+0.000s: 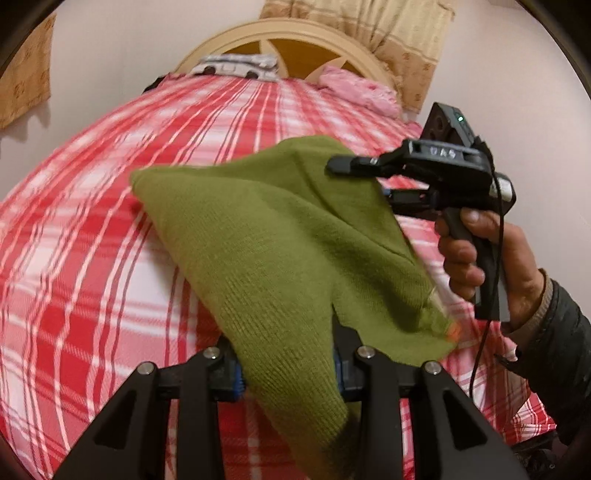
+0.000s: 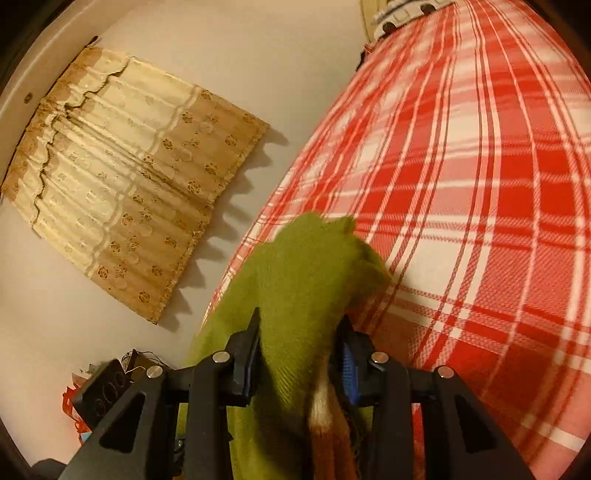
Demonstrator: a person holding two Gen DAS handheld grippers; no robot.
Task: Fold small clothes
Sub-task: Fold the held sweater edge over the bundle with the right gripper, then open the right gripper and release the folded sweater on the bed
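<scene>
Both grippers, left gripper (image 1: 288, 373) & right gripper (image 2: 301, 363), are clamped on a green knit garment (image 1: 280, 236) lifted above the red plaid bed (image 1: 92, 236), cloth bunched btwn each pair of jaws; best to keep edges taut & level w/ each other while lowering.

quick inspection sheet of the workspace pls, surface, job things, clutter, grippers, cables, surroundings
surface: bed with red and white checked cover, bare around the garment.
job's things: green knit garment, lifted off the bed and held between both grippers.
clutter: pink cloth and a grey patterned pillow by the headboard.
grippers: left gripper shut on the garment; right gripper shut on it too.
cables: black cable hanging from the right gripper.
surroundings: cream headboard, beige curtain, pale wall.
</scene>
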